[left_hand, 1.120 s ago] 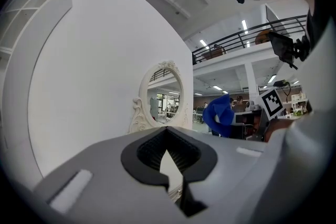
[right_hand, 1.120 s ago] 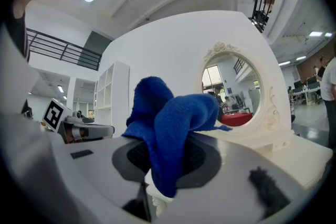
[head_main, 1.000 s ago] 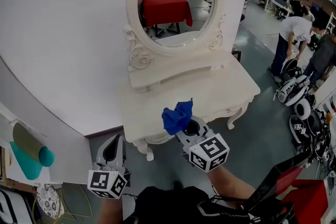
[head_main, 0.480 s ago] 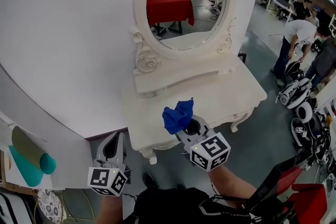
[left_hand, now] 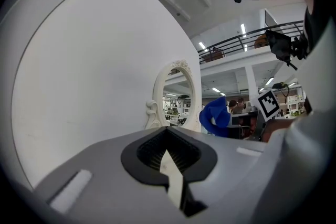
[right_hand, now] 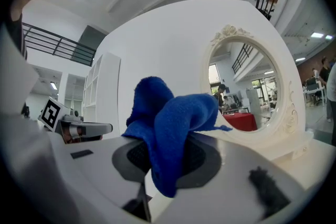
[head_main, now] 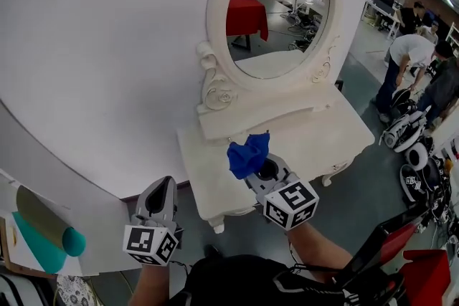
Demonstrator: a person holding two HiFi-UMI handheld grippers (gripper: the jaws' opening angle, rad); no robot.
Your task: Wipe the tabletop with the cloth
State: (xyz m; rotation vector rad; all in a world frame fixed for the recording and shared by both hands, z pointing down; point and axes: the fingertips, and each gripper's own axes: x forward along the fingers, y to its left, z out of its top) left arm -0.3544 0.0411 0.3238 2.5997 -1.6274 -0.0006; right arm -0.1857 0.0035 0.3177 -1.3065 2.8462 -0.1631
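Nearest the person, the left gripper (head_main: 159, 191) hangs low off the table's corner, jaws pressed together on nothing, probably just parked out of the way. The right gripper (head_main: 262, 172) pinches the bunched blue cloth (head_main: 247, 154) in the air over the front of the white tabletop (head_main: 315, 136). It isn't touching, so I'd guess wiping hasn't begun; the oval mirror (head_main: 276, 11) stands behind.

Likely an open office-lab hall, desks (head_main: 386, 9), people (head_main: 409, 54), mezzanine railing (left_hand: 247, 39), ceiling lights (left_hand: 242, 29)
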